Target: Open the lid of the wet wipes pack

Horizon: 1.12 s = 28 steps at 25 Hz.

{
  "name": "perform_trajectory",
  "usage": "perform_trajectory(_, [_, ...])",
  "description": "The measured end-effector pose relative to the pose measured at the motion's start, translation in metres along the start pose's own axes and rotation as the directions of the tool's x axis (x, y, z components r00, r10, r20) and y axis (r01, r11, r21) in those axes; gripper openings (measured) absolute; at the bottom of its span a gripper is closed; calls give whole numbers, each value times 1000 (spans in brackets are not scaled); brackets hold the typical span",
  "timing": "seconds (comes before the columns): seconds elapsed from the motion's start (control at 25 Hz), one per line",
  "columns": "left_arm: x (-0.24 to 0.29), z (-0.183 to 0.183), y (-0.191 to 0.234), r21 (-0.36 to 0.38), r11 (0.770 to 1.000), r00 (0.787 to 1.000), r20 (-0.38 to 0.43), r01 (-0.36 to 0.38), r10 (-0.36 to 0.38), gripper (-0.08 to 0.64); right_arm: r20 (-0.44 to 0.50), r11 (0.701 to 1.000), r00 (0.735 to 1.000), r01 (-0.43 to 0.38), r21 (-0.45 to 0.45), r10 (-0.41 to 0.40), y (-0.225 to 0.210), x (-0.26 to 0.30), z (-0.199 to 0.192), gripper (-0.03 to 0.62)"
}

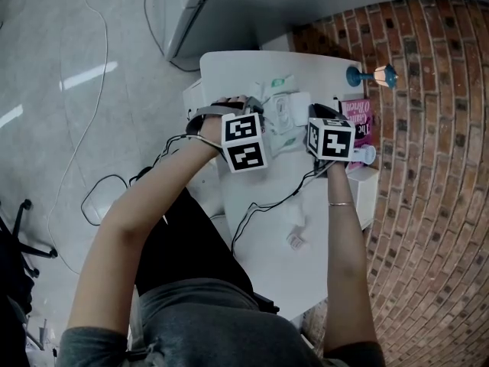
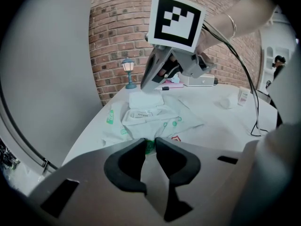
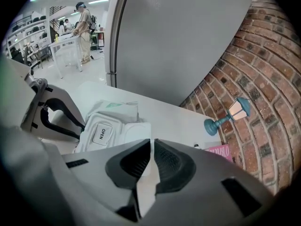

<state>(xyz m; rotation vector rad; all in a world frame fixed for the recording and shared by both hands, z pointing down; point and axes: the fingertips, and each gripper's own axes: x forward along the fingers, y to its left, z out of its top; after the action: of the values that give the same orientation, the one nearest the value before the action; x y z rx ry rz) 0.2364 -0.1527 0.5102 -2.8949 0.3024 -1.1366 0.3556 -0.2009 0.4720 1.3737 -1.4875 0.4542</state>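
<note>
1. The pack [image 1: 284, 113] is seen lying on the white table [image 1: 306, 235], at its far part, between the two marker cubes.
2. The left hand-held gripper [image 2: 150, 142] is closed almost fully, and the near, green-printed edge of the pack is pinched between its jaws.
3. The right hand-held gripper [image 3: 151, 145] is closed as well, and a thin white edge of the lid [image 3: 129, 134] is gripped between its jaws.
4. The lid is flipped open and held up off the pack's top, beside the raised panel marked "OPEN".
5. The pack is approached from opposite sides: the left hand-held gripper is placed at one edge, the right one at the lid's side.
6. A small blue lamp [image 3: 230, 114] is set on the table near the brick wall [image 3: 263, 79], well apart from the pack.
</note>
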Motion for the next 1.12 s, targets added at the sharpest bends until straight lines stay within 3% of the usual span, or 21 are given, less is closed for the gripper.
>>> perform_trajectory(0.56, [-1, 0, -1, -2, 1000, 1000, 1, 2, -2, 84, -37, 998, 997, 63, -6, -63, -2, 16, -6, 6])
perform_trajectory(0.8, [0, -1, 1, -8, 1000, 1000, -1, 8, -8, 86, 20, 992, 996, 85, 94, -87, -7, 7, 0, 8])
perform_trajectory(1.12, [-1, -4, 1, -28, 999, 1000, -2, 29, -29, 86, 83, 971, 994, 51, 232, -72, 1, -15, -2, 8])
